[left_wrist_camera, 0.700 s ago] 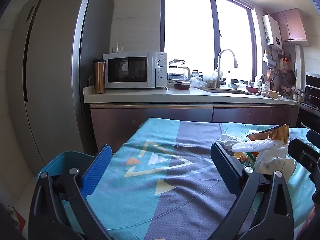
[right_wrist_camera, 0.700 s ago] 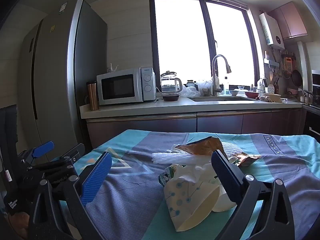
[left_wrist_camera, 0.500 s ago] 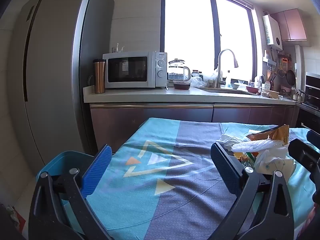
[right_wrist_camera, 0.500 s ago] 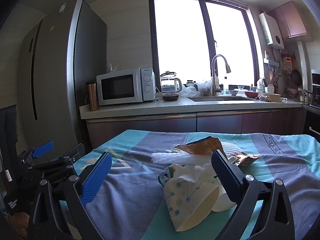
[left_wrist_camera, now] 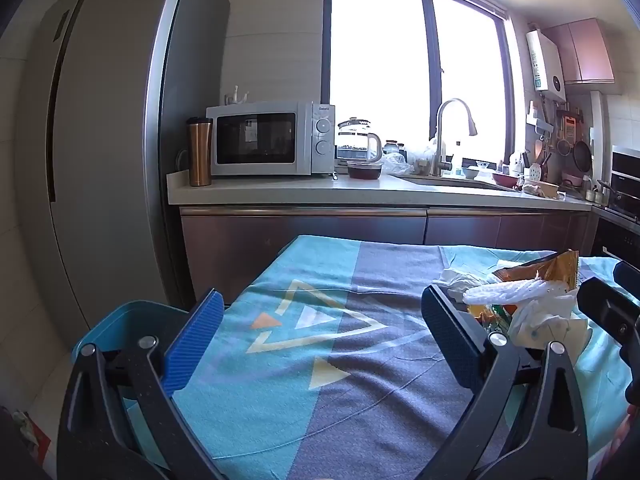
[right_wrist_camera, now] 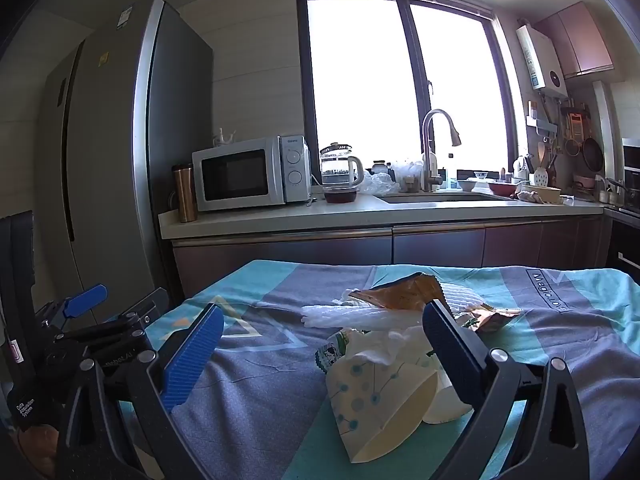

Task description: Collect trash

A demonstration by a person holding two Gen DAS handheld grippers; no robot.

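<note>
On the near side of the table (right_wrist_camera: 580, 312), both my grippers, left (left_wrist_camera: 320, 320) and right (right_wrist_camera: 320, 336), gape empty. I'd close the right on the crumpled paper cup (right_wrist_camera: 372, 396) first, then carry it left to the blue bin (left_wrist_camera: 124, 320).

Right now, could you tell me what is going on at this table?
A person holds a two-finger gripper in each hand over a table with a blue patterned cloth. Both the left gripper and the right gripper are open and hold nothing. A pile of trash lies on the cloth in front of the right gripper: a crushed paper cup, tissue and snack wrappers. A blue bin sits beside the table. Nothing is collected yet.
</note>
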